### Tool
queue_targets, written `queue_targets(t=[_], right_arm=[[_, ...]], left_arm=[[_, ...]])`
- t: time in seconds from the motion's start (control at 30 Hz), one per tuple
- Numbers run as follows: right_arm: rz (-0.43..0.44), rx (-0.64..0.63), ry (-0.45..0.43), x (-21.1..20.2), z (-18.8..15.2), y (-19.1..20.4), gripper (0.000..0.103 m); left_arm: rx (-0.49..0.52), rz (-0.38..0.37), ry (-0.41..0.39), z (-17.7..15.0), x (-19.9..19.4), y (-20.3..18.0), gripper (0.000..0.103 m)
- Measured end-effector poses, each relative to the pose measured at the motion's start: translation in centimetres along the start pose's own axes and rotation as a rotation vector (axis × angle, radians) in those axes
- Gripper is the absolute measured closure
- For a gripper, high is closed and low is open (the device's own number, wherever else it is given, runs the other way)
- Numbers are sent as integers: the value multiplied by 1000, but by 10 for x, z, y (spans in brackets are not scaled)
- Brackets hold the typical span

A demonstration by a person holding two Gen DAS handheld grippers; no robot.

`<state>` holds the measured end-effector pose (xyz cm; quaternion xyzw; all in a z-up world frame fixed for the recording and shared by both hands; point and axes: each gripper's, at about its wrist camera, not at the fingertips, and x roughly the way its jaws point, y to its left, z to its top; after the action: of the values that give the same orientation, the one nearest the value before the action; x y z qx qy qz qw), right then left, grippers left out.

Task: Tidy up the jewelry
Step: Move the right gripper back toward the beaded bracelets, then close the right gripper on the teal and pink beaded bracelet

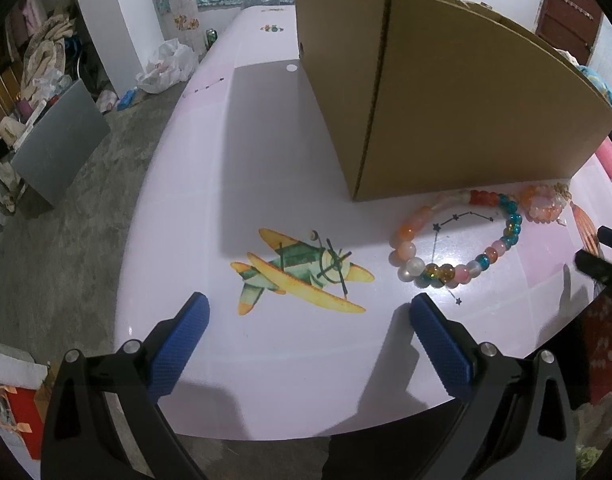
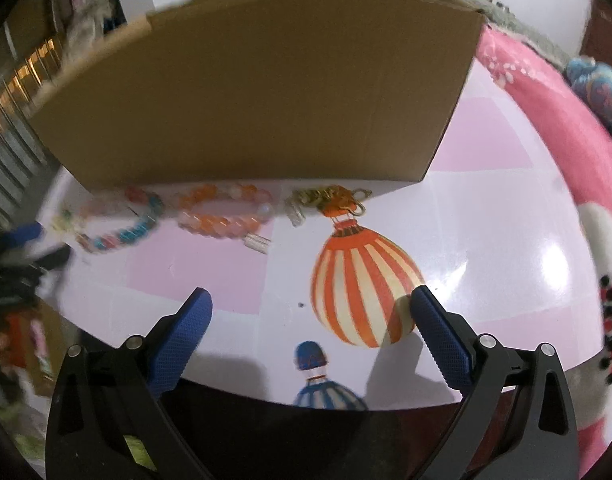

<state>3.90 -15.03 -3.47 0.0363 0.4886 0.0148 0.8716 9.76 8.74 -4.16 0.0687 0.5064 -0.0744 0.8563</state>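
Observation:
A multicoloured bead bracelet (image 1: 458,240) lies on the white table in front of a cardboard box (image 1: 446,92). An orange and pink bead bracelet (image 1: 544,204) lies to its right. In the right wrist view I see the multicoloured bracelet (image 2: 121,220), the orange bracelet (image 2: 225,210), a gold chain (image 2: 330,198) and the box (image 2: 257,92). My left gripper (image 1: 310,312) is open and empty, short and left of the bracelets. My right gripper (image 2: 312,308) is open and empty, over the table's front part. The left gripper (image 2: 21,252) shows blurred at the left edge.
The table (image 1: 209,168) has printed pictures: an aeroplane (image 1: 301,276) and a striped balloon (image 2: 362,292). A small silver clasp (image 2: 259,243) lies by the orange bracelet. A pink blanket (image 2: 546,128) lies to the right. Floor clutter and a grey board (image 1: 61,144) stand left.

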Motion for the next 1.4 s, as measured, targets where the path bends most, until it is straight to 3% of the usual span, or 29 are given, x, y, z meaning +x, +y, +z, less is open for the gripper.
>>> queue_targets(t=[0.07,0.23,0.4,0.5,0.67,0.83,1.0,1.4], right_arm=[[47,25,-30,-8,1,-4,8],[115,-8,-114,-27,10,5,12],[292,29,-137,-28,23,15,27],[343,35,-122,-23,28,27,39],[344,27,-81,-13,28,46,50],[338,25,-81,-13,25,49,55],[333,15,-74,-16,19,45,65],[354,-27,-45,2,26,70,74]], left_arm=[[8,-2,-31,-2,-5,-2,4],[-11,-111,-134,-4,-26,-3,7],[-16,-204,-186,4,-35,-5,27],[-10,-222,-184,11,-33,-7,40],[24,-216,-134,17,-20,-18,64],[64,-189,-78,17,-7,-30,77],[99,-162,-89,13,-7,-35,92],[57,-213,-81,3,-11,-12,93]])
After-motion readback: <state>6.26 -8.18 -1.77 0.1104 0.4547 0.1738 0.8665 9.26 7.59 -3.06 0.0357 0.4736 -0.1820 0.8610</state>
